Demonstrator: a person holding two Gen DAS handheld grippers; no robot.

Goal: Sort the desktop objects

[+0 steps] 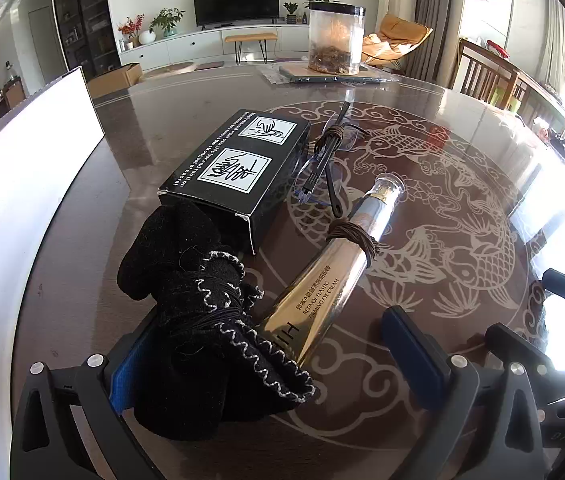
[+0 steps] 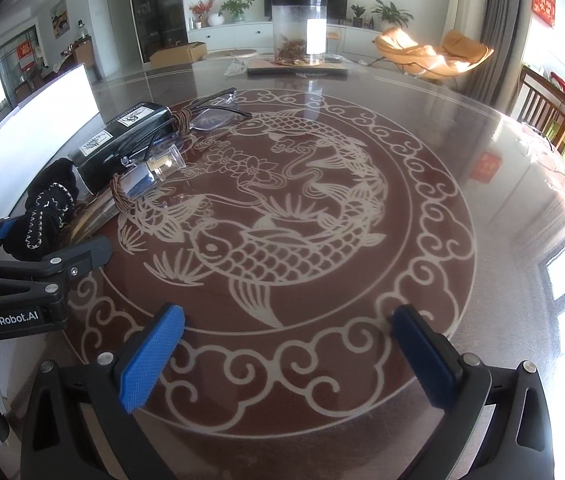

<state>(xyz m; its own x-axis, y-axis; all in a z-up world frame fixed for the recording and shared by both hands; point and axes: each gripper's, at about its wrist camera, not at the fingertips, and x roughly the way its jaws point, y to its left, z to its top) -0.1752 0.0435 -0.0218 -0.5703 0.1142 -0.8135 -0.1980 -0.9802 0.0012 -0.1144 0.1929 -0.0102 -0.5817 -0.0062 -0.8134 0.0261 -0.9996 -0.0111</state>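
A black fabric pouch (image 1: 202,312) with white stitching lies between the fingers of my left gripper (image 1: 266,360), resting against the left blue pad; the gripper is open. Beside the pouch lies a gold eye cream tube (image 1: 330,272) with a brown cord wound around it, its flat end also between the fingers. Behind them sit a black box (image 1: 238,168) and folded glasses (image 1: 322,164) tied with cord. My right gripper (image 2: 288,356) hovers open over the fish pattern, with nothing between its fingers. From there, the pouch (image 2: 42,212), tube (image 2: 142,184), box (image 2: 122,140) and glasses (image 2: 210,116) are at the left.
A round glass-topped table (image 2: 482,200) with a carp design carries everything. A clear jar (image 1: 336,38) stands on a flat mat at the far edge. A white board (image 1: 22,200) rises along the left side. Wooden chairs (image 2: 546,112) stand at the right.
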